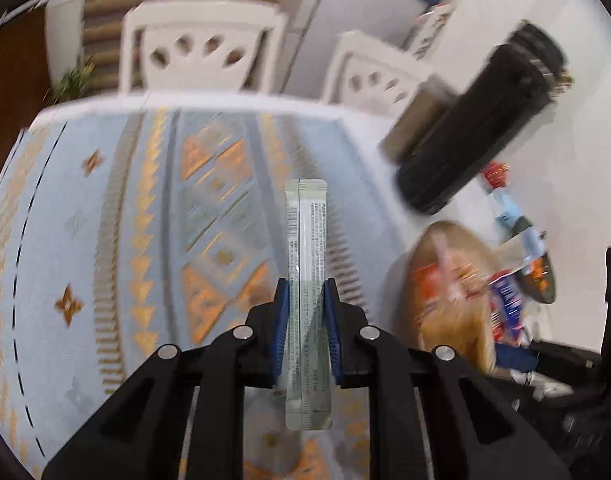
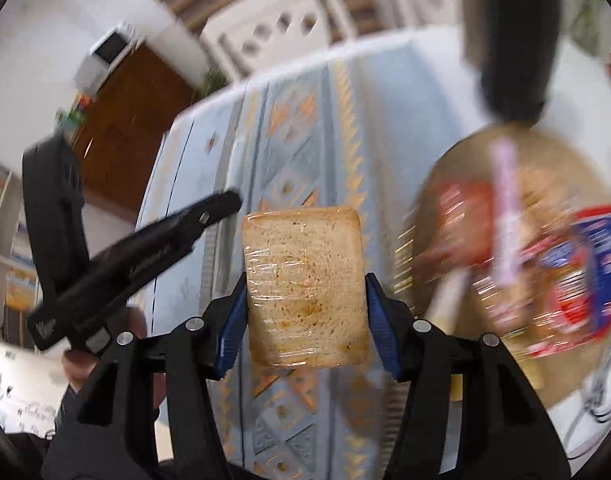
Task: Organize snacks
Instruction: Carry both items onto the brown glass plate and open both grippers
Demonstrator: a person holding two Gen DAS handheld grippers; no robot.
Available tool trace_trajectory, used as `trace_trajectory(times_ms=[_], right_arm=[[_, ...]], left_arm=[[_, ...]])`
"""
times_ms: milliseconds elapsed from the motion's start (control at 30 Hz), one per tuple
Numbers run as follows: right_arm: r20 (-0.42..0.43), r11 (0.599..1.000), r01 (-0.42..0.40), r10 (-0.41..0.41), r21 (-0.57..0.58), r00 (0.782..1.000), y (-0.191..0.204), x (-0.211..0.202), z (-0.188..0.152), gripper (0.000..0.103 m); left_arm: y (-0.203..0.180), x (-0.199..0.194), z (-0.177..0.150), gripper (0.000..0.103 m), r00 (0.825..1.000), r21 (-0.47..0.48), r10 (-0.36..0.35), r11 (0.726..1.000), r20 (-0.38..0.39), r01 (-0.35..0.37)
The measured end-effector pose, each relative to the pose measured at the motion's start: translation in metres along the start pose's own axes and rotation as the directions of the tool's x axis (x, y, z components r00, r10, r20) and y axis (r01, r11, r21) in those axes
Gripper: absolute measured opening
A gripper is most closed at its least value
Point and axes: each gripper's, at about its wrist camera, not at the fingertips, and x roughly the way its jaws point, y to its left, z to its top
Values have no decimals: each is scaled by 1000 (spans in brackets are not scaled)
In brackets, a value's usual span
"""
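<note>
My left gripper [image 1: 306, 292] is shut on a long pale green stick sachet [image 1: 305, 240], held lengthwise above the patterned cloth. My right gripper [image 2: 304, 280] is shut on a plastic-wrapped slice of toast [image 2: 303, 284], also held above the table. A round wooden bowl [image 1: 457, 328] to the right holds several snack packets, red, blue and pink, all blurred. In the right wrist view the same bowl [image 2: 477, 168] lies to the right of the toast. The other gripper [image 2: 145, 256] shows at the left of the right wrist view, and as a blurred black body [image 1: 477, 120] in the left wrist view.
A light blue tablecloth [image 1: 145, 220] with orange patterns covers the table. Two white chairs [image 1: 201, 48] stand behind its far edge. More loose packets [image 1: 513, 216] lie on the white surface beyond the bowl. A hand [image 2: 85, 360] holds the left gripper's handle.
</note>
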Motion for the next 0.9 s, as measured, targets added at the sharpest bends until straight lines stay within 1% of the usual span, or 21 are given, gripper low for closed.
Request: trace_trajectory(times_ms=[100,133,200,267,300,367,433,567,700,767,800,833,867,900], right_arm=[[84,997,63,-67,54,994,-28,-43,16,56],[111,993,87,-96,82,989,-38,-57,19,57],[147,983,129,-147,130,978,-58,-79,24,57],[163,973,153,-182,174,970,-77,-93,23,57],[163,969,160,-192,190,968,-86,-98,21,57],[155,962,165,-201,215,967,-104,-101,18,57],[128,957,166,-200,238,971,-121,-101,11,56],[67,949,166,-190,269,979,-141,-84,3,56],[37,945,160,-178,284,983,-145,-71,1,56],[30,950,138,-152,278,988,-148,-65,0,60],[33,950,124,-139,287,990,-150,-66,1,71],[44,948,113,-132,298,990,-152,-69,0,76],[71,948,110,-137,298,988,-153,-75,-1,76],[80,949,119,-148,292,986,-152,-79,0,76]], left_arm=[[-40,-10,14,16,999,42,-36,999,41,34],[-56,-13,18,16,997,56,-63,997,53,60],[-82,-16,23,16,993,84,-96,992,64,91],[-104,-13,23,16,991,112,-122,987,57,115],[-117,-8,22,16,991,131,-130,984,40,123],[-137,6,17,16,993,159,-122,980,-1,120],[-148,19,11,16,991,167,-125,977,-38,130],[-161,37,-4,16,988,174,-121,975,-92,136],[-165,55,-18,17,985,179,-109,975,-137,132],[-165,63,-22,23,980,170,-122,974,-156,148],[-164,67,-23,47,978,165,-127,974,-168,155],[-161,69,-24,66,978,154,-117,978,-171,144],[-157,69,-24,66,982,147,-105,981,-156,128],[-154,68,-24,64,982,145,-102,981,-159,126]])
